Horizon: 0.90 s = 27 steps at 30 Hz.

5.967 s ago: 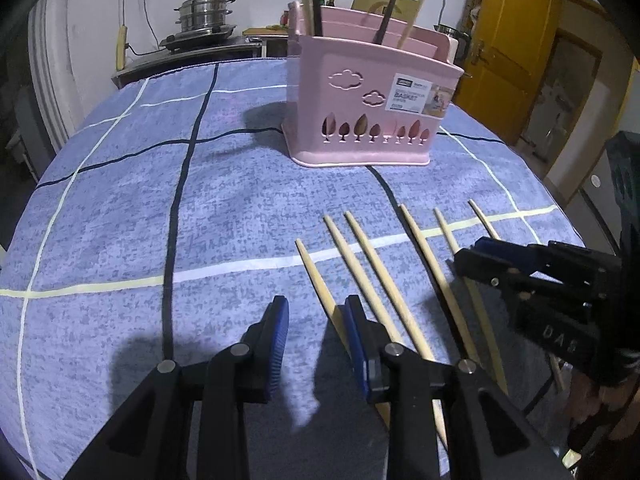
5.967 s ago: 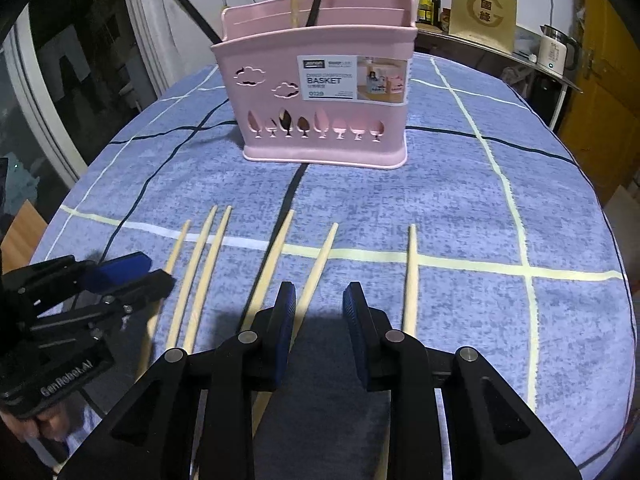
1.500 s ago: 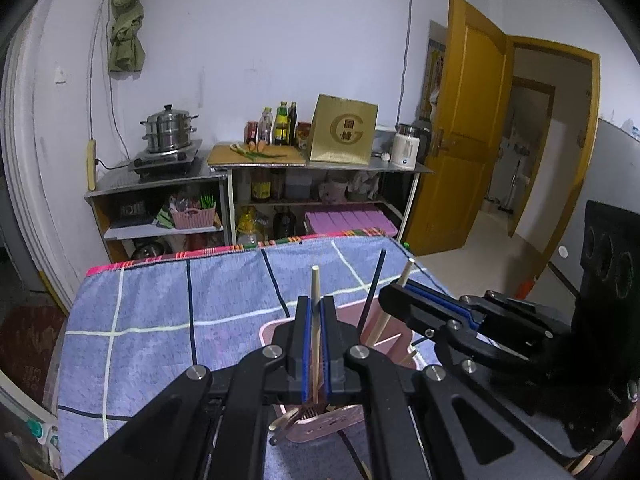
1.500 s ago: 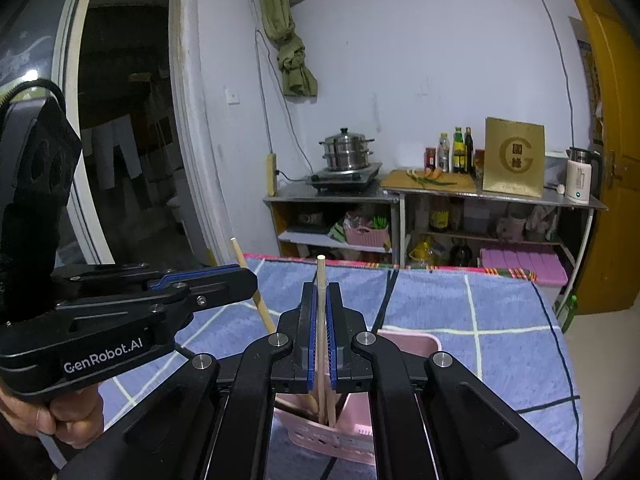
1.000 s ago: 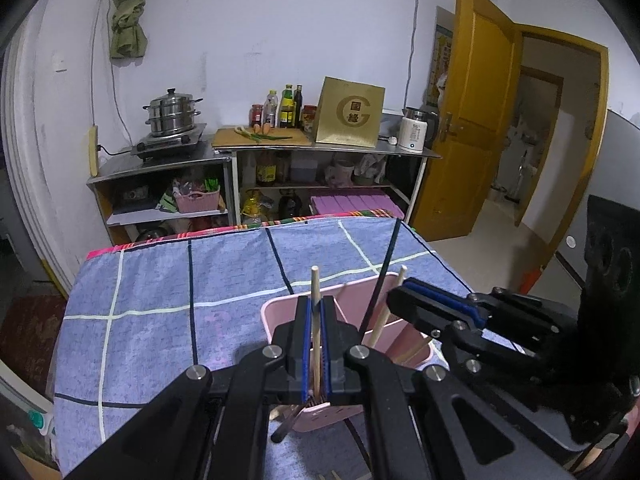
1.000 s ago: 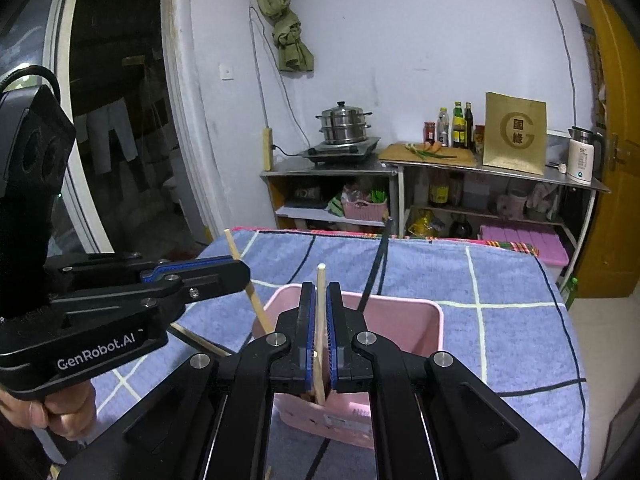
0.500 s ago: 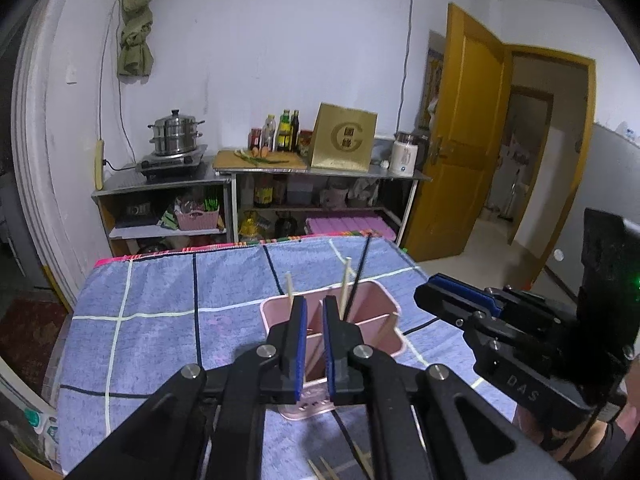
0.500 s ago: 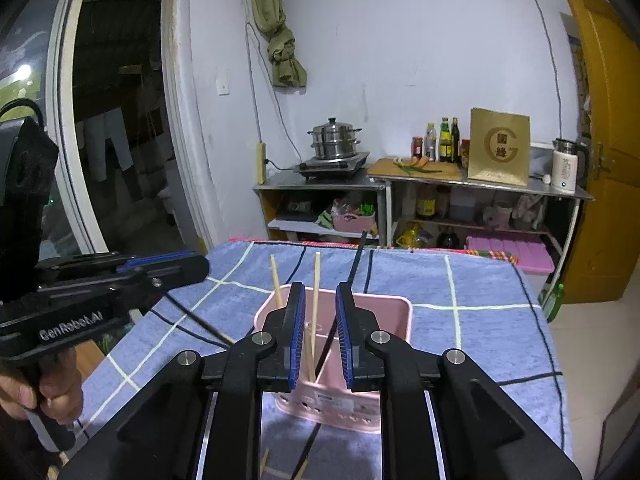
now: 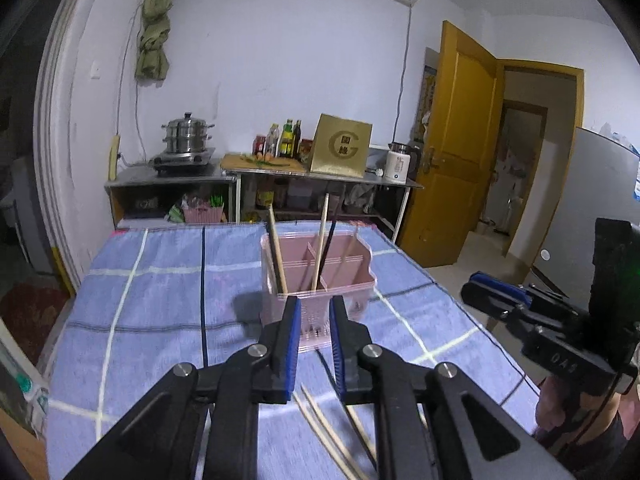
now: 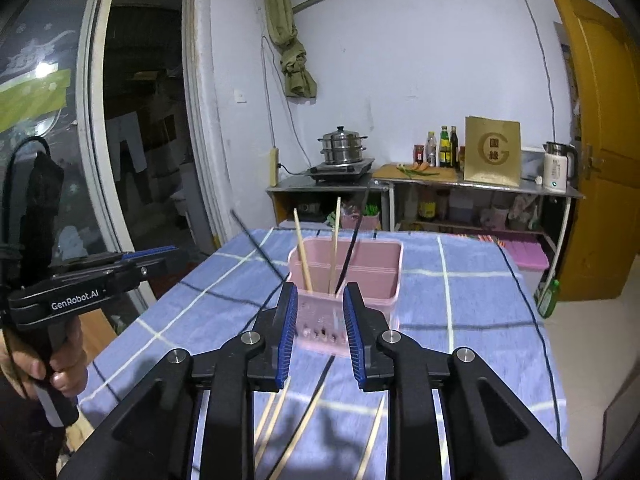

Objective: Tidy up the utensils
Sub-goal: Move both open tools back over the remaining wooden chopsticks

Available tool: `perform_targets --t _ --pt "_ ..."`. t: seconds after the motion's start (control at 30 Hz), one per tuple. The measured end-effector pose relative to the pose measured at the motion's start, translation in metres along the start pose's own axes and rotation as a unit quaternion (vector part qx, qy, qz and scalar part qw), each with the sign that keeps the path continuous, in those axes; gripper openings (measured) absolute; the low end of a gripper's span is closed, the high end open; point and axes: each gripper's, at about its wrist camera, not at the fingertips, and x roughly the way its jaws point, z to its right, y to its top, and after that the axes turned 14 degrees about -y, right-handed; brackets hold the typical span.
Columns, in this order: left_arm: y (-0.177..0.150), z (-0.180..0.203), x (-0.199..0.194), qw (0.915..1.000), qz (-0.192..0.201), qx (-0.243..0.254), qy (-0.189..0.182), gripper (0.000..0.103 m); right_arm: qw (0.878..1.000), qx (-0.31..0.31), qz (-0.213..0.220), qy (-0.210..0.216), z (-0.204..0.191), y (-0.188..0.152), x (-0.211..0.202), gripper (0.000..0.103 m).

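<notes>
Left gripper: spread, empty.
Right gripper: spread, empty.
Risk: reaching for loose wooden chopsticks, lower centre, could knock the pink plastic basket.

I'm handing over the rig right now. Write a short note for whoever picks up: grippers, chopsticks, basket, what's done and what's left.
Left gripper: open, holding nothing.
Right gripper: open, holding nothing.
Pink basket stands on the blue cloth, straight ahead of both grippers.
Done: two wooden chopsticks stand in the basket, beside dark ones.
Left: loose chopsticks lie on the cloth under the grippers; pick them up and drop them in.
</notes>
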Motion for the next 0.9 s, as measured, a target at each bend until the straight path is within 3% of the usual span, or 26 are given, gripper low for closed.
perform_targets --t 0.27,0.47,0.9 --pt "-0.057 -0.003 -0.008 0.999 -0.029 -0.034 0.005 0.014 1.0 0.008 -0.03 -0.002 0.004 -0.042 -0.017 0.024" --pt "-0.083 -0.007 -0.004 0.9973 -0.049 -0.055 0.002 0.014 0.999 0.018 -0.05 -0.002 0.009 -0.059 -0.019 0.024" --pt "-0.094 -0.029 0.042 0.9917 -0.094 -0.086 0.012 0.014 0.996 0.015 -0.088 -0.007 0.004 -0.076 0.007 0.024"
